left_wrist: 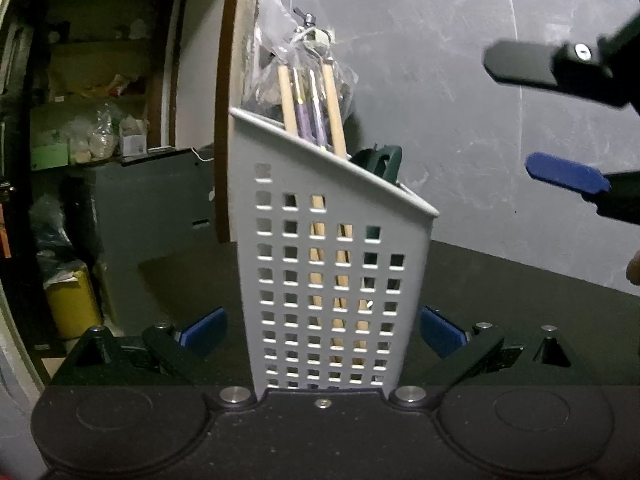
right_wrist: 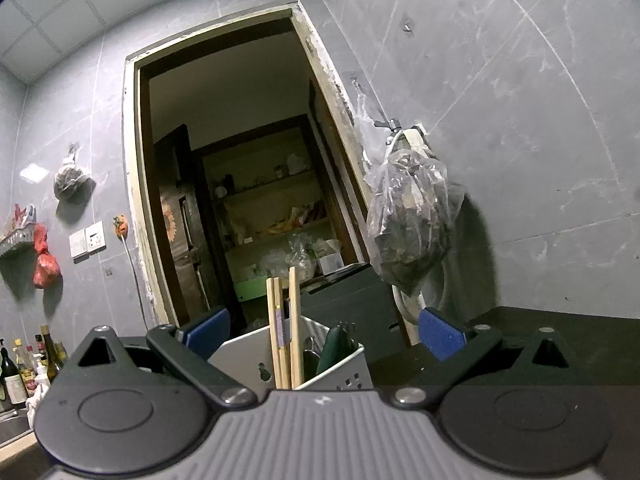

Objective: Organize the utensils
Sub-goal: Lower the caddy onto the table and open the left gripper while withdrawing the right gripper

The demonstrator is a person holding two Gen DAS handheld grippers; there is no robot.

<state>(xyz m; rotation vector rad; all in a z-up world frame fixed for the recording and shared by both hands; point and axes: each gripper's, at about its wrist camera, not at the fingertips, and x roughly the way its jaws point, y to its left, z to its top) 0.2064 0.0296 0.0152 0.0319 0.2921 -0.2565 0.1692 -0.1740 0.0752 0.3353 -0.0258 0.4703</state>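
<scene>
Holder: a grey perforated caddy [left_wrist: 332, 264] stands upright on the dark worktop [left_wrist: 520, 292], close in front of the left gripper; its rim slopes down toward the right in the left wrist view.
Utensils: wooden chopsticks [left_wrist: 334, 112] stand on end inside the caddy, their tops well above the rim; their lower lengths show through the square holes.
Green tool: a dark green handle [left_wrist: 384, 162] pokes out of the caddy just right of the chopsticks.
Left gripper: [left_wrist: 324, 330] released, jaws wide; the caddy sits between the blue pads [left_wrist: 204, 330], with a gap showing on both sides, so nothing is grasped.
Right gripper: [right_wrist: 324, 332] released too, jaws wide and empty; it is just above and behind the caddy, looking over the chopstick tops.
Right gripper from the left wrist view: its two fingers reach in from the right edge, apart from each other, above and right of the caddy, clear of it.
Hand: a fingertip shows at the right edge of the left wrist view; too little to tell more.
Bag: a clear plastic bag [right_wrist: 412, 216] of dark contents hangs from a hook on the grey tiled wall [right_wrist: 540, 120], behind the caddy.
Doorway: an open doorway [right_wrist: 240, 160] left of the bag leads to cluttered shelves.
Bottles: a cluster of bottles [right_wrist: 24, 364] stands at the far left in the right wrist view.
</scene>
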